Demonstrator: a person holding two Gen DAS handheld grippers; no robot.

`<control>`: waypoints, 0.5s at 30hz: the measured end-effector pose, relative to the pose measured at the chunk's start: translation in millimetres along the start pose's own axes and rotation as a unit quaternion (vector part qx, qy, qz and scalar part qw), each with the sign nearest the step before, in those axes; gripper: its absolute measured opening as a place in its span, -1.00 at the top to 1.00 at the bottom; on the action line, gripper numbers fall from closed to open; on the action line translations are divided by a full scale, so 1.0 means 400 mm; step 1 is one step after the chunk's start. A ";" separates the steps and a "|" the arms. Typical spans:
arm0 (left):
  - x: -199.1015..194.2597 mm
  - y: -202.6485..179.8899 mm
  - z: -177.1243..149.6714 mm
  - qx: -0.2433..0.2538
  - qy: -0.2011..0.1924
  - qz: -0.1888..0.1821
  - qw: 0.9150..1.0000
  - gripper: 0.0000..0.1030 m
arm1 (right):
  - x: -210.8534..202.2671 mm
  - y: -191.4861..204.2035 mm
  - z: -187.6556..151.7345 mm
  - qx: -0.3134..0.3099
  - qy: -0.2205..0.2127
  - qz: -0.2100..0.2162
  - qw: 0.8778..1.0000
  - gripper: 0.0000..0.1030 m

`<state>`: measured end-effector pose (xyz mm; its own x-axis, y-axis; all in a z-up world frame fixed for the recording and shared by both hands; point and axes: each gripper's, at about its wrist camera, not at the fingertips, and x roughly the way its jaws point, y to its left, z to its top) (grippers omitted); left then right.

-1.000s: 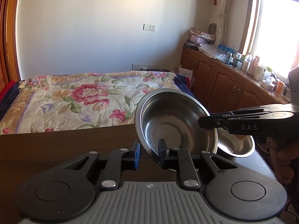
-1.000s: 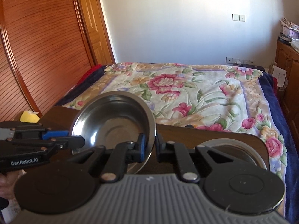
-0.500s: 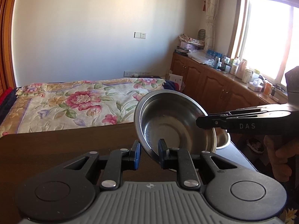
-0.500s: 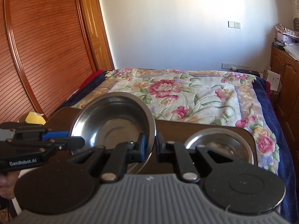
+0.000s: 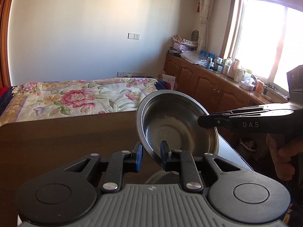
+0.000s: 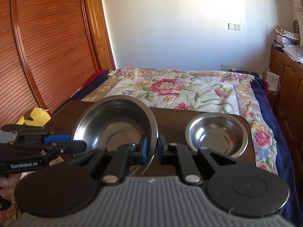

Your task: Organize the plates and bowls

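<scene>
A large steel bowl (image 5: 176, 124) hangs tilted above the dark wooden table (image 5: 56, 141), held by both grippers at once. My left gripper (image 5: 151, 150) is shut on its near rim, and my right gripper (image 5: 200, 122) comes in from the right, pinching the far rim. In the right wrist view the same bowl (image 6: 115, 124) sits in my right gripper (image 6: 152, 146), with my left gripper (image 6: 79, 144) clamped on its left edge. A smaller steel bowl (image 6: 215, 134) rests on the table (image 6: 174, 117) to the right. Another steel rim (image 5: 161, 176) peeks out beneath, mostly hidden.
Beyond the table's far edge lies a bed with a floral cover (image 6: 180, 87). Wooden cabinets (image 5: 208, 83) with clutter run along the right wall under a bright window. A yellow object (image 6: 36, 117) sits left of the table by the slatted wardrobe doors. A hand (image 5: 280, 151) grips the right tool.
Both grippers have carried the large bowl rightward together. The smaller bowl now shows fully in the right wrist view and has slipped out of sight behind the held bowl in the left one.
</scene>
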<state>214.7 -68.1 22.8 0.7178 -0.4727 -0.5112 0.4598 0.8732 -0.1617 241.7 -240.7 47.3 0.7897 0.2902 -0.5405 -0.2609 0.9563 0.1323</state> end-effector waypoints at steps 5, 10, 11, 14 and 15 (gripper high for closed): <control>-0.028 -0.006 -0.042 -0.006 0.001 -0.012 1.000 0.58 | -0.026 0.010 -0.032 0.000 0.001 0.004 1.000 0.74; -0.053 -0.017 -0.085 -0.009 0.005 -0.018 1.000 0.58 | -0.041 0.020 -0.068 0.001 0.006 0.009 1.000 0.74; -0.057 -0.019 -0.091 -0.009 0.007 -0.018 1.000 0.58 | -0.043 0.022 -0.074 0.002 0.007 0.010 1.000 0.74; -0.064 -0.027 -0.113 -0.003 0.011 -0.014 1.000 0.58 | -0.052 0.030 -0.101 0.007 0.010 0.012 1.000 0.74; -0.064 -0.029 -0.121 -0.002 0.014 -0.012 1.000 0.58 | -0.055 0.033 -0.107 0.008 0.011 0.013 1.000 0.74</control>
<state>165.6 -60.3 -2.9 0.6922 -0.4898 -0.5300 0.4745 0.8622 -0.1770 197.1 -235.9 25.4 0.7699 0.3137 -0.5557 -0.2719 0.9491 0.1591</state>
